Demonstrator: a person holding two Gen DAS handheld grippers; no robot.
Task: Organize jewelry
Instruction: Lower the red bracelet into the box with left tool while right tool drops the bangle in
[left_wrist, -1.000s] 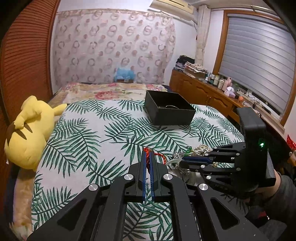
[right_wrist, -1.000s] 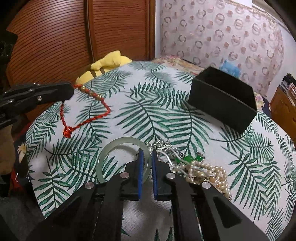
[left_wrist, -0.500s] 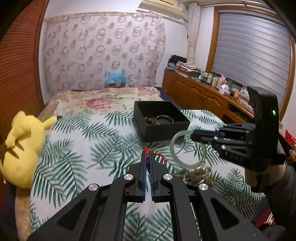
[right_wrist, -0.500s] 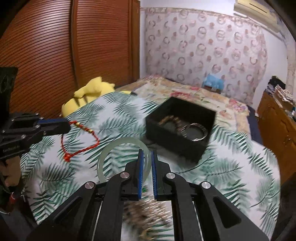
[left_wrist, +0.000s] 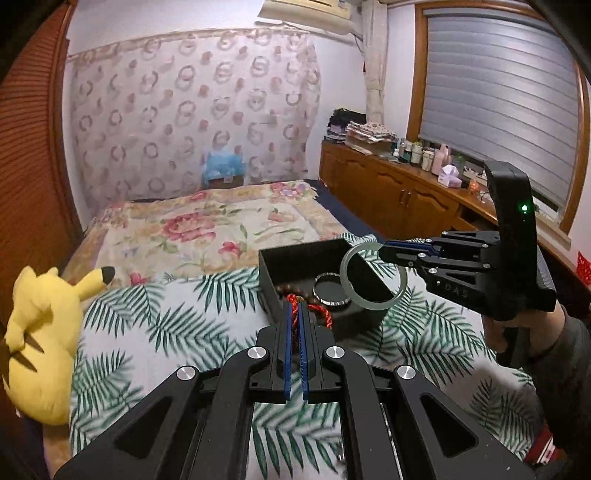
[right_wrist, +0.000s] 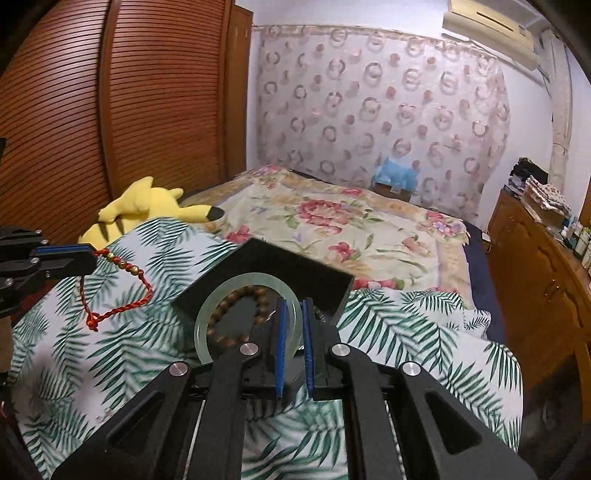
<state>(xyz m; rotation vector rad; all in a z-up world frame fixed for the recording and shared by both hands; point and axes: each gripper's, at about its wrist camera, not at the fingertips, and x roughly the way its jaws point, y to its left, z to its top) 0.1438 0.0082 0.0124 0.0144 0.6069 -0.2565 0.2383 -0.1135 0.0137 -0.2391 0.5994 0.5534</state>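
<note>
Jade-green glass or stone, smooth and translucent: the bangle (right_wrist: 246, 295) sits pinched by its rim between the blue pads of the right gripper (right_wrist: 293, 314), jaws pressed onto it. Its ring hangs out to the left of the jaws, on edge, directly over the open black box (left_wrist: 295, 258). Box lies just ahead and below; right hand is the nearer of the two. Judged next move: lower, then let go so the hoop drops flat inside.

Left gripper (left_wrist: 294, 314) jaws nearly together, nipping a red cord bracelet (right_wrist: 122, 291). Twisted braid, small gold beads near the grip, knot at the low end; it dangles slack above the bedspread, short of the box's near-left wall.

Box: matte, rigid, square, shallow. Inside, a string of brown wooden beads (right_wrist: 236, 306) and a dark metal-edged ring (left_wrist: 330, 293).

Underneath, leaf-print cloth (left_wrist: 166, 332), soft, slightly rumpled. Yellow plush toy (left_wrist: 40, 339) at the far left edge, well apart.
</note>
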